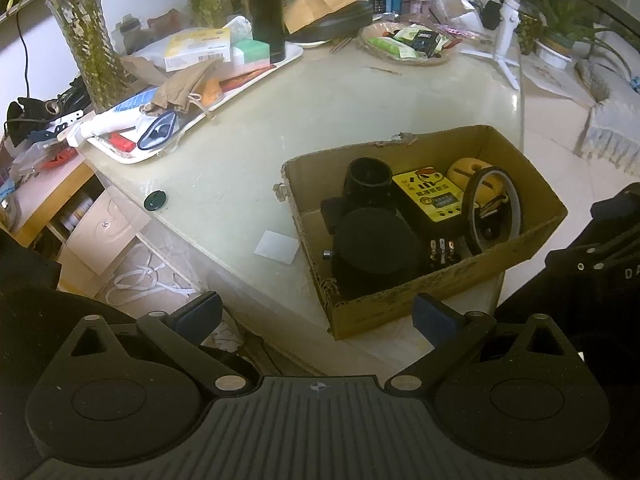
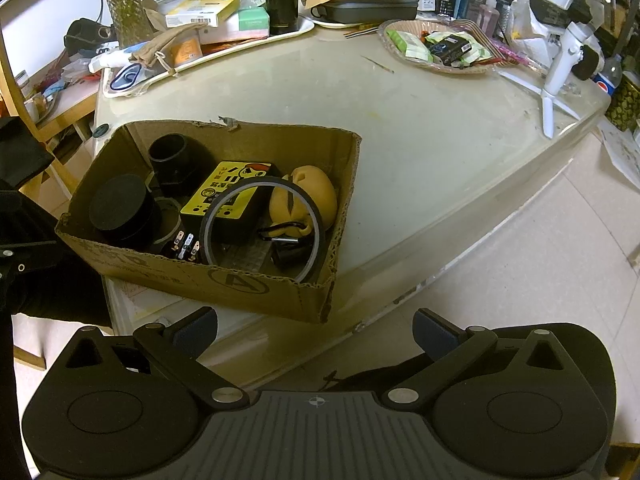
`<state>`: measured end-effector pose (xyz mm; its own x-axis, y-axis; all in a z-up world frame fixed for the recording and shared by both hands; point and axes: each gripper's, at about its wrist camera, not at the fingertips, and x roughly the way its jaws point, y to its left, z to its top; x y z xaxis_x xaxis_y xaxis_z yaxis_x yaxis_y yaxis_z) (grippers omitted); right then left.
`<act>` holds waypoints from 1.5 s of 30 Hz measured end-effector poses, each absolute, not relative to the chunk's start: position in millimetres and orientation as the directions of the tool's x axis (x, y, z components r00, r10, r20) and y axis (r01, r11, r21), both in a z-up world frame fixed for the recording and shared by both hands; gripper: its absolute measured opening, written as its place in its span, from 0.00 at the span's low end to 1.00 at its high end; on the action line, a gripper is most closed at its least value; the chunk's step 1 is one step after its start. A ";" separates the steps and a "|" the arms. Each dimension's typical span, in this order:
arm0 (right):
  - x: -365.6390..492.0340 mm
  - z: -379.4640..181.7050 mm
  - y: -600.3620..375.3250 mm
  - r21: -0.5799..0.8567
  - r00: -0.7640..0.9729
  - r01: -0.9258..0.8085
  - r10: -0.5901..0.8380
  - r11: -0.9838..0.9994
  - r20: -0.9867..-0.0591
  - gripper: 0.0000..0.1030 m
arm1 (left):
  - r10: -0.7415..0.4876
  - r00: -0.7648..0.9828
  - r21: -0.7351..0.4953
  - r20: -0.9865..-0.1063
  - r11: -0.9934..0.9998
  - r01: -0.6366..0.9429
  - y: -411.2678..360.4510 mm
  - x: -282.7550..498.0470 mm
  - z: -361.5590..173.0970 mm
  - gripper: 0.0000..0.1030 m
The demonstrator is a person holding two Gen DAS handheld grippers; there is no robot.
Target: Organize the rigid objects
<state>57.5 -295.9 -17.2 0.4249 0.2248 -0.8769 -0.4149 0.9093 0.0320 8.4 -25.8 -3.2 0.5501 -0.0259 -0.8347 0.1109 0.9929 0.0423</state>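
An open cardboard box (image 1: pixel 404 304) (image 2: pixel 256 288) sits at the near edge of the pale table (image 1: pixel 280 120) (image 2: pixel 440 160). Inside lie a black pipe fitting (image 1: pixel 368 180) (image 2: pixel 176 160), a black round cylinder (image 1: pixel 376 248) (image 2: pixel 120 208), a yellow-labelled black device (image 1: pixel 428 196) (image 2: pixel 224 192), a black tape ring (image 1: pixel 492 212) (image 2: pixel 264 232), a yellow rounded toy (image 1: pixel 464 172) (image 2: pixel 308 192) and small switches (image 1: pixel 440 248) (image 2: pixel 186 244). My left gripper (image 1: pixel 316 316) is open and empty, just short of the box. My right gripper (image 2: pixel 316 328) is open and empty, below the box's near corner.
A white tray (image 1: pixel 256 80) (image 2: pixel 248 46) of clutter stands at the back left. A wicker plate (image 1: pixel 408 58) (image 2: pixel 440 68) of packets and a white tripod stand (image 1: pixel 504 40) (image 2: pixel 560 76) are at the back right. A dark green cap (image 1: pixel 155 200) and white card (image 1: pixel 277 243) lie left of the box.
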 end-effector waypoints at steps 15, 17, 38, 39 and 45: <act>57.6 -17.3 -295.8 0.032 0.425 -0.415 0.225 0.909 -0.877 1.00 | -0.022 0.548 0.047 -0.836 0.993 0.112 -26.5 8.1 -3.5 1.00; 57.5 -17.3 -295.9 0.033 0.426 -0.415 0.226 0.909 -0.876 1.00 | -0.023 0.548 0.047 -0.836 0.993 0.112 -26.4 8.1 -3.5 1.00; 49.0 -14.5 -289.1 0.020 0.433 -0.483 0.259 0.875 -0.863 1.00 | -0.040 0.547 0.037 -0.836 0.991 0.129 -28.2 6.7 -4.0 1.00; 48.9 -14.5 -289.2 0.021 0.432 -0.485 0.260 0.874 -0.863 1.00 | -0.041 0.547 0.037 -0.836 0.991 0.131 -27.8 6.8 -3.6 1.00; 48.3 -14.2 -287.8 0.017 0.431 -0.496 0.264 0.868 -0.863 1.00 | -0.043 0.546 0.036 -0.836 0.990 0.134 -27.9 6.7 -3.4 1.00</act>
